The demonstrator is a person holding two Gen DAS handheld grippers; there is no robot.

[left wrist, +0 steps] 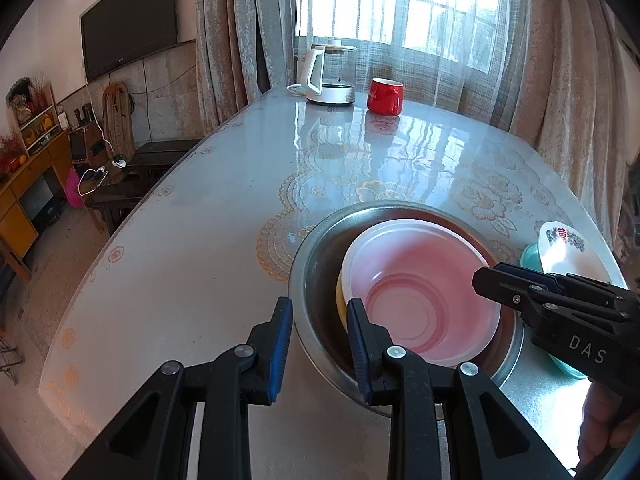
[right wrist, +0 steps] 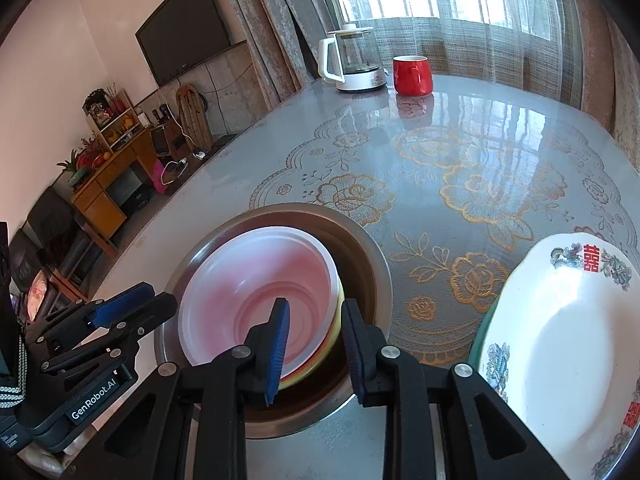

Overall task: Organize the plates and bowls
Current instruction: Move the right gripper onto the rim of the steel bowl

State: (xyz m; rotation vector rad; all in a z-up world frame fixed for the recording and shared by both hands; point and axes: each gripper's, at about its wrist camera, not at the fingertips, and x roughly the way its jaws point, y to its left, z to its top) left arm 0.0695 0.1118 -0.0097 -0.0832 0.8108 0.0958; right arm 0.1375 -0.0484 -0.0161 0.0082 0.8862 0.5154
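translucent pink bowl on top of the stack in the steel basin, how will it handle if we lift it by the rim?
The pink bowl looks like thin translucent plastic, so it is probably light, and its rim may flex under a pinch. It sits nested on a yellow bowl inside the steel basin, so it may stick or drag that one along. The glossy surface could be slippery.

The large basin [left wrist: 316,280] looks like brushed metal with a dull sheen, and the pink bowl [left wrist: 420,292] nested in it reads as thin, translucent, smooth plastic. The flowered plate [right wrist: 568,344] is glossy white ceramic, as is the red mug [right wrist: 412,75]. The desk [left wrist: 200,240] shows a lace-patterned cloth under a slick, mirror-bright clear cover.
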